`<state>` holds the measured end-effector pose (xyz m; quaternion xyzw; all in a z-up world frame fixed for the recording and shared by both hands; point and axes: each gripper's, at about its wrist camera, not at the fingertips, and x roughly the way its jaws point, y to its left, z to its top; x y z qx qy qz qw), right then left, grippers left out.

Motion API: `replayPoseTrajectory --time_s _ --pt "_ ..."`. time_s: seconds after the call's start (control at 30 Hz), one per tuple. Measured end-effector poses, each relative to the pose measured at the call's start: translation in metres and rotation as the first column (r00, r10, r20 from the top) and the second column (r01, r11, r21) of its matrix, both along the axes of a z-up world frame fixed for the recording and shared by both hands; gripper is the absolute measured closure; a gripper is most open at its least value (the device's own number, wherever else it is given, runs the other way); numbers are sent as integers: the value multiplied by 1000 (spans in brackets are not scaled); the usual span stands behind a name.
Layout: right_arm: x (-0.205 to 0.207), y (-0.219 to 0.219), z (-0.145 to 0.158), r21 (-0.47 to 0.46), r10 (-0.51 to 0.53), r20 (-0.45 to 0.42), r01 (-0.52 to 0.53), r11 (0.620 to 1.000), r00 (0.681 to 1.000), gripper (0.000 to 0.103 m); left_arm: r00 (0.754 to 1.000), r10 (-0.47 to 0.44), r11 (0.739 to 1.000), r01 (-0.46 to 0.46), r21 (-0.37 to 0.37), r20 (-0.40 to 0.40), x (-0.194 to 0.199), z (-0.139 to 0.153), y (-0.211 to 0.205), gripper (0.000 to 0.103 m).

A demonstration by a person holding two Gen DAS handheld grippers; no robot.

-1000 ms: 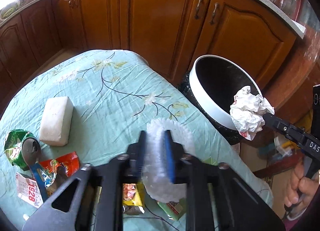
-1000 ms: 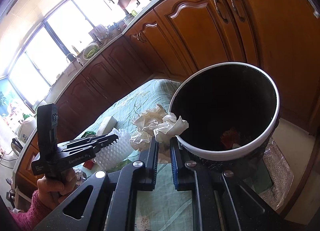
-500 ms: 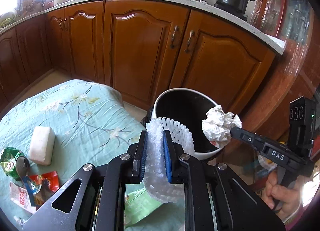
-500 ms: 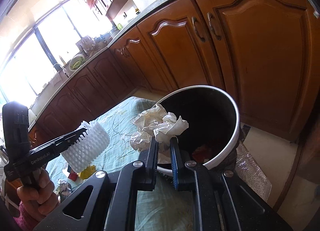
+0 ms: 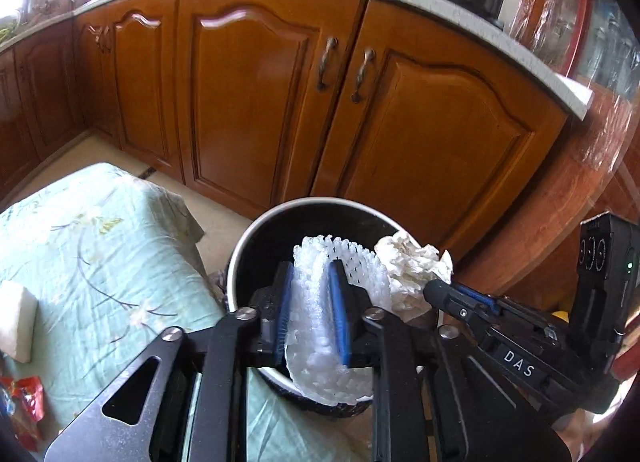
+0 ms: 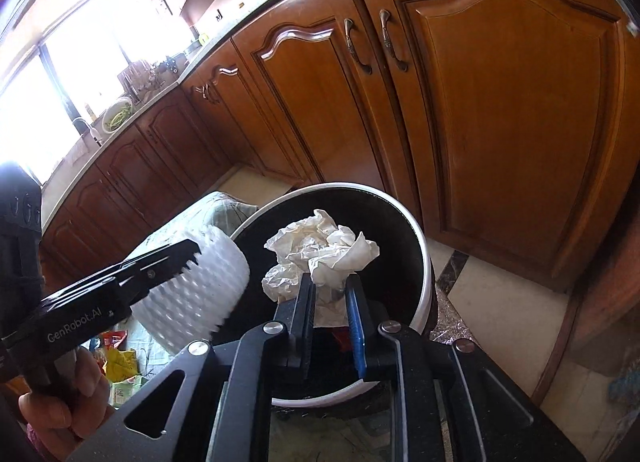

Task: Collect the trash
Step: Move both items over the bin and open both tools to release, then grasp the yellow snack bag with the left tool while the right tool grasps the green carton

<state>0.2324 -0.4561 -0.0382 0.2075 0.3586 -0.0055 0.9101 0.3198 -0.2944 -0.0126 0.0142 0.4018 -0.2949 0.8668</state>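
Note:
A white-rimmed black bin [image 5: 248,246] stands on the floor by the table's corner. My left gripper [image 5: 312,274] hangs over its mouth with a white foam net [image 5: 316,302] between the blue pads. Its jaws are opening, and the net still fills the gap and touches both pads. My right gripper [image 6: 330,286] is over the same bin [image 6: 424,262], its jaws also opening, with a crumpled white paper [image 6: 324,246] still sitting between the tips. Each view shows the other tool: the right gripper [image 5: 430,286] with the paper [image 5: 412,266], the left gripper [image 6: 196,258] with the net [image 6: 200,294].
The table with a green flowered cloth [image 5: 100,262] lies left of the bin, bearing a white block [image 5: 16,318] and a red wrapper [image 5: 24,402]. Yellow and green wrappers [image 6: 120,358] lie further along it. Brown cabinets [image 5: 248,102] stand close behind the bin. A person's hand [image 6: 60,402] grips the left tool.
Both grippers have moved from the table's edge to above the bin's mouth. Both pairs of pads stand wider apart than before, with the net and the paper still between them.

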Motion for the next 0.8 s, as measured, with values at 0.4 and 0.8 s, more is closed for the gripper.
replayPoseTrajectory --time_s 0.4,0.8 --pt "-44 0 -9 80 -14 55 10 997 998 26 1000 25 1000 -25 -7 -17 -15 -13 26 41" --pt "-91 66 -9 114 84 111 -97 989 990 22 986 163 986 -161 -46 31 -89 -2 140 38"
